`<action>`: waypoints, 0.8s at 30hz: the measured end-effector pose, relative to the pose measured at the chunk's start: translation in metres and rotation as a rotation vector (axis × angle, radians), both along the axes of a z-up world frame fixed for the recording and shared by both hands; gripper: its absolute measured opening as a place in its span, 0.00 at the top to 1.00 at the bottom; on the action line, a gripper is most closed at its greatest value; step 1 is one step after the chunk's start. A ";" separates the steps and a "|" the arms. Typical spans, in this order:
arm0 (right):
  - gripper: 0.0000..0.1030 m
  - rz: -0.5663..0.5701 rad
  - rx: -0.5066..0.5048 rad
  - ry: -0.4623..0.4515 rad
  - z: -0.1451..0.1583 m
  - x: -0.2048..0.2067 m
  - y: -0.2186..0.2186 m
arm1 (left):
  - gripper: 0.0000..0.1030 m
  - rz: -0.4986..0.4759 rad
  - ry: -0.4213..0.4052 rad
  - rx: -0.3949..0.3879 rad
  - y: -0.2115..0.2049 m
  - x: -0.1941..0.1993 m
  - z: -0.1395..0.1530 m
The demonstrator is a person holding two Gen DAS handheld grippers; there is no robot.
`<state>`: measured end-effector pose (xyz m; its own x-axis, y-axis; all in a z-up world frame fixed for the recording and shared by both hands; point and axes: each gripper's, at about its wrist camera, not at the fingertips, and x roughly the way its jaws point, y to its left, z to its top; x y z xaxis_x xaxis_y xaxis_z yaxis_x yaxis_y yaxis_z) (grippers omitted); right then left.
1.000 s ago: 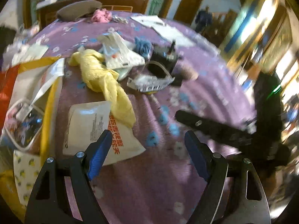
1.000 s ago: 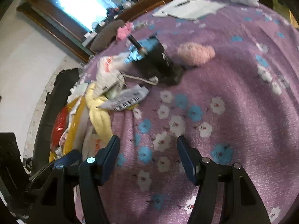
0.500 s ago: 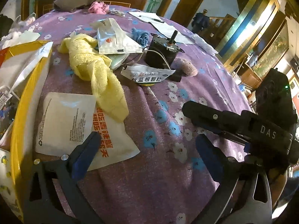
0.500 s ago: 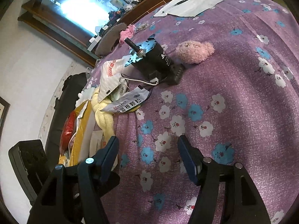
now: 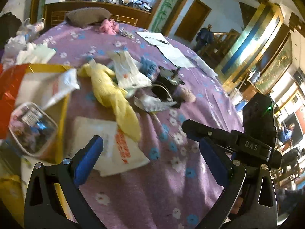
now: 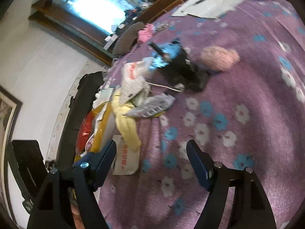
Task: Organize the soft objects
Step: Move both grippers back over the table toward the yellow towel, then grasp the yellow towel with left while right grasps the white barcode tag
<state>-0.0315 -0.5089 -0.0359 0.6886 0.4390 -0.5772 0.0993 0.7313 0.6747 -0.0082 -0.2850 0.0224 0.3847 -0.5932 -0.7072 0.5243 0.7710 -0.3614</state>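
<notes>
A yellow cloth (image 5: 112,93) lies crumpled on the purple flowered table cover (image 5: 152,190), left of centre; it also shows in the right wrist view (image 6: 127,127). A pink fluffy ball (image 6: 219,57) lies beside a black motor (image 6: 181,68); the ball also shows in the left wrist view (image 5: 187,94). A blue fuzzy piece (image 5: 147,65) lies behind the packets. My left gripper (image 5: 150,154) is open and empty above the cover. My right gripper (image 6: 151,160) is open and empty; its body (image 5: 228,139) shows at the right of the left wrist view.
White packets (image 5: 114,145) lie near the left gripper. A yellow and red bag (image 5: 28,80) and a clear tub (image 5: 32,127) stand at the left edge. Papers with a pen (image 5: 162,43), a pink toy (image 5: 108,25) and a brown cushion (image 5: 87,16) lie at the far side.
Both views have shifted and blurred with hand motion. The left gripper has lifted and pulled back a little. Both grippers stay open and empty; nothing on the table has moved.
</notes>
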 end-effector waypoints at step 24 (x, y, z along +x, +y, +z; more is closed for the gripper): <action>0.72 -0.125 0.077 0.086 -0.032 0.058 -0.017 | 0.60 0.052 0.139 0.167 -0.039 0.099 -0.042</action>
<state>0.0267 -0.5259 -0.0684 0.6899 0.3985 -0.6043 0.2459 0.6561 0.7135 0.0909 -0.3239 -0.0199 0.3035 -0.4456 -0.8422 0.4364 0.8507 -0.2929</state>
